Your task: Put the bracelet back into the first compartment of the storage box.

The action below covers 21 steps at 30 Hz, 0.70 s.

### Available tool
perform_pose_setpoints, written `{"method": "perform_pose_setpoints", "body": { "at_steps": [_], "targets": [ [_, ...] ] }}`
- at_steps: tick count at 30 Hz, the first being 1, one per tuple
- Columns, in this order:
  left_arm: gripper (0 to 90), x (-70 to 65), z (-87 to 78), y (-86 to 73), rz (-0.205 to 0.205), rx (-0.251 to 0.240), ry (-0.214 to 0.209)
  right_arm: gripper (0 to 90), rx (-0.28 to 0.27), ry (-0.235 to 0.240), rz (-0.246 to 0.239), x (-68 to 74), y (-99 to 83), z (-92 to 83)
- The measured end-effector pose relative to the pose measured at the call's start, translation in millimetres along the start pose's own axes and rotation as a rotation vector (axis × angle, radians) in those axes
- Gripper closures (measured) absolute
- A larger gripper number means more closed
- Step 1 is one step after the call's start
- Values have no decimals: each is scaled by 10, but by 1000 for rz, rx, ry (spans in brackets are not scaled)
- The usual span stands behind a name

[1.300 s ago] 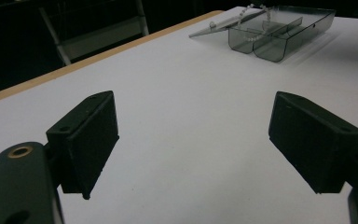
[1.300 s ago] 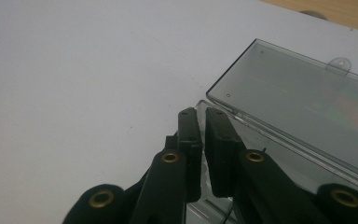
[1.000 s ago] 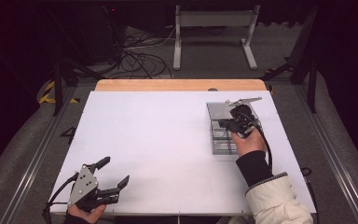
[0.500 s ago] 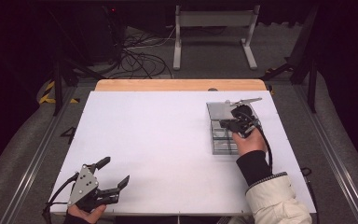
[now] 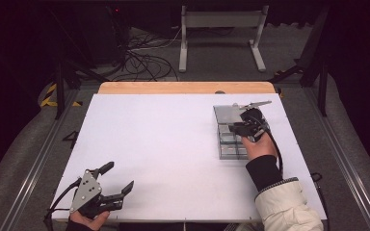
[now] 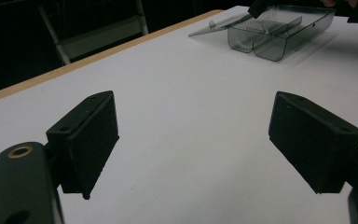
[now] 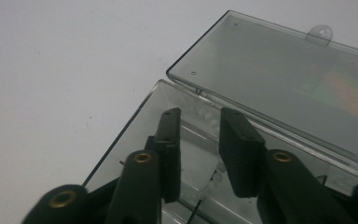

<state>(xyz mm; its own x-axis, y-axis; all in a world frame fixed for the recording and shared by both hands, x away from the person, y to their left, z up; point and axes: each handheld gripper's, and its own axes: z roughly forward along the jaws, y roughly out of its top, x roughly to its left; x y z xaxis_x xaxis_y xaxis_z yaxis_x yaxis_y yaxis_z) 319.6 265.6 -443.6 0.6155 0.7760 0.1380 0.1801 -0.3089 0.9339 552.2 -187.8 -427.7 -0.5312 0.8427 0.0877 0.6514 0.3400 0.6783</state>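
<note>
In the high view, the box (image 5: 231, 132) was seen on the table's (image 5: 164, 144) right half, lid laid back, with the right gripper (image 5: 243, 127) held over it; the left gripper (image 5: 113, 185) was kept at the near left corner.

In the left gripper view, its jaws were spread wide over bare table.

In the right gripper view, the jaws had just been opening, slightly parted above the box (image 7: 135, 140), with nothing seen between them.

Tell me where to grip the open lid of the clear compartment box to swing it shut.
Grip the lid at its free far edge, by the small hang tab. It lies flat beyond the box, hinged along the near side, so the right gripper should probably come from above, over the tray.
</note>
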Motion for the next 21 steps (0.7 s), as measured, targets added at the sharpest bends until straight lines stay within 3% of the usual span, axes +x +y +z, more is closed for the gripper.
{"method": "perform_pose_setpoints", "body": {
  "at_steps": [3, 10, 17, 21],
  "targets": [
    [163, -1, 1, 0, -2, -1, 1, 582, -16, -12, -10, -4, 1, -33],
    [163, 2, 3, 1, -2, -3, 3, 389, -79, 19, -21, -6, 8, -140],
    [163, 2, 1, 2, -4, -5, 3, 159, -161, 25, -87, 86, 23, -296],
    [163, 2, -1, 3, -2, -4, 3, 128, -210, 60, -101, 156, 18, -432]
  ]
}}
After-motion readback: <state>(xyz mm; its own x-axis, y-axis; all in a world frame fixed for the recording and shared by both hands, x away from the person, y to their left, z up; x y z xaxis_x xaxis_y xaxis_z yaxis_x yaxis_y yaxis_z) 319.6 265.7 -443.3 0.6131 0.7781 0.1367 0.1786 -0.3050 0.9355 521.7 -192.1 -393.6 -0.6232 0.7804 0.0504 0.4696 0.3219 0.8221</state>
